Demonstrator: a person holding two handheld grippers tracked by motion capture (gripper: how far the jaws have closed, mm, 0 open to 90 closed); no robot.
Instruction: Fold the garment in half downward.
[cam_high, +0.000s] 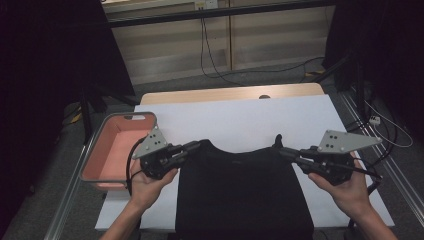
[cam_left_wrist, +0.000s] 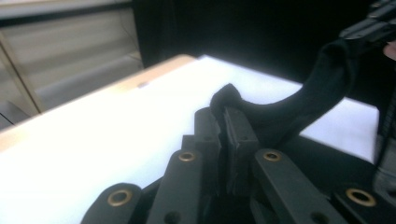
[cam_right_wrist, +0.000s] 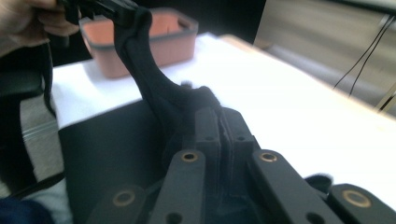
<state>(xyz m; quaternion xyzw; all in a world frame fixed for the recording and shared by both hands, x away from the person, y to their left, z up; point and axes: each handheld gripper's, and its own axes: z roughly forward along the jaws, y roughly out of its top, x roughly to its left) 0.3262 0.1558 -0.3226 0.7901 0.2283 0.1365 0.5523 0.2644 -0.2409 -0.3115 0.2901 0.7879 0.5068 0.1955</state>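
While both grippers pinch the black garment (cam_high: 245, 192) at its shoulders, left gripper (cam_high: 196, 146) and right gripper (cam_high: 281, 148) pressed shut on cloth, it drapes over the desk's (cam_high: 240, 117) near edge; uneven pulling risks slipping or skewing.

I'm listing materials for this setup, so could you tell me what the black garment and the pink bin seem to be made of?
Black garment: soft matte knit fabric, likely cotton; it drapes and stretches between the clamped jaws. Pink bin: seemingly rigid plastic with a grey rim; smooth walls, rounded corners.
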